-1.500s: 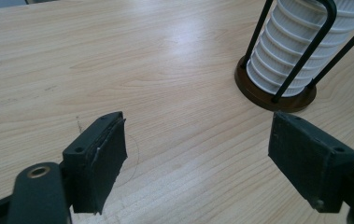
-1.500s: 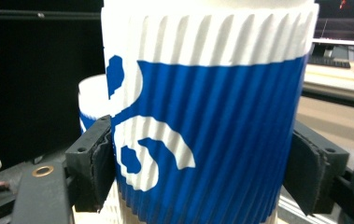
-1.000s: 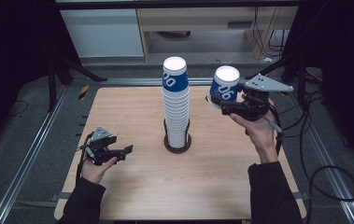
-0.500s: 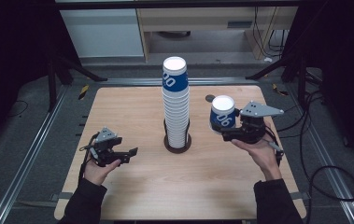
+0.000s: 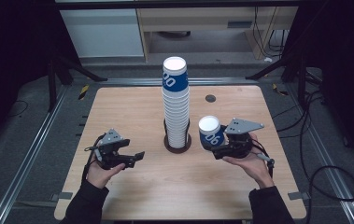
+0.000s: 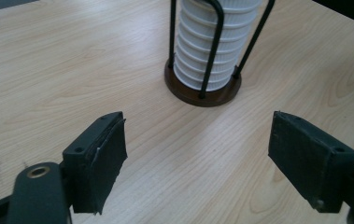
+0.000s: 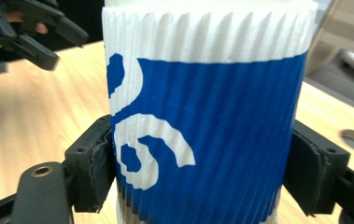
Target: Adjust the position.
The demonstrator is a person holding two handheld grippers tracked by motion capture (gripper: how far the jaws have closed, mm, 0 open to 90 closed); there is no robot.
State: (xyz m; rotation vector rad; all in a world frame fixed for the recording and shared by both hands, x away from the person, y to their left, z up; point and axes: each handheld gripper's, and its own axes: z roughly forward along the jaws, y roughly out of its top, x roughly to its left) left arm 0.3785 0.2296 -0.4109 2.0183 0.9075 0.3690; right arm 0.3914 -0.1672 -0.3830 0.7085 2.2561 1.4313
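A tall stack of blue-and-white ribbed paper cups (image 5: 175,102) stands in a wire holder on a round dark base (image 5: 177,144) at the table's middle. My right gripper (image 5: 217,144) is shut on a single blue-and-white cup (image 5: 210,132), held upside down just right of the stack and low over the table. In the right gripper view that cup (image 7: 202,116) sits between both black pads (image 7: 97,163). My left gripper (image 5: 135,157) hangs open and empty at the front left, pointing toward the stack. The stack's lower cups (image 6: 209,46) and base (image 6: 202,91) stand ahead of its jaws.
The wooden table (image 5: 118,107) has a small dark hole (image 5: 210,98) at its back right. Metal rails (image 5: 39,135) run along its left side. Cables (image 5: 324,172) lie on the floor to the right. Bare wood lies between the two grippers.
My right gripper has carried the single cup down from beside the stack's top to near the tabletop. The left gripper has shifted slightly toward the stack.
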